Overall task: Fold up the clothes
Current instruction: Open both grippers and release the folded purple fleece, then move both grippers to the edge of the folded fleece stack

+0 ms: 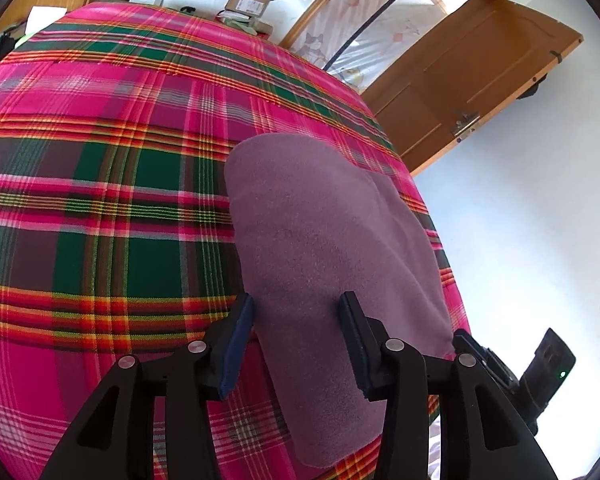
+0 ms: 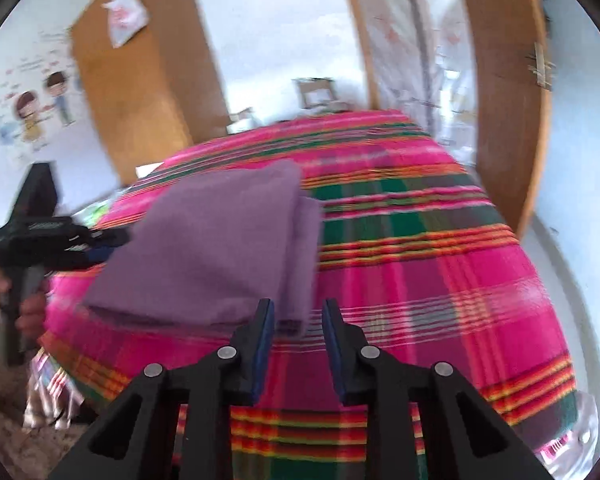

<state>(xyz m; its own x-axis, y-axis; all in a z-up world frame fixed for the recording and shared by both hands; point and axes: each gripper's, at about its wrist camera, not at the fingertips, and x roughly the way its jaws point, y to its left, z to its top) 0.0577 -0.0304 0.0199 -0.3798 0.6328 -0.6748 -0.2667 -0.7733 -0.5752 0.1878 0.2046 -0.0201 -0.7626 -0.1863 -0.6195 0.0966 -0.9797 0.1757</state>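
Garment: folded purple fleece cloth, soft, rounded oblong on the plaid bedspread.
Left gripper: spread above it.
Right gripper: spread, at its edge.

We see a folded purple garment: matt fleece-like cloth, fine nap, no sheen. Bed cover: woven plaid cloth in pink, green, orange and yellow, visible ribbed weave, matt. Left tongs: matt black plastic arms, dark blue pads that look rubbery, shiny round metal pins at the pivots. Right tongs: same build, slightly blurred. Door: orange-brown wood, smooth satin finish, metal latch. Wardrobe: similar wood. Boxes beyond the bed: brown cardboard. Wall is smooth, white, matt.
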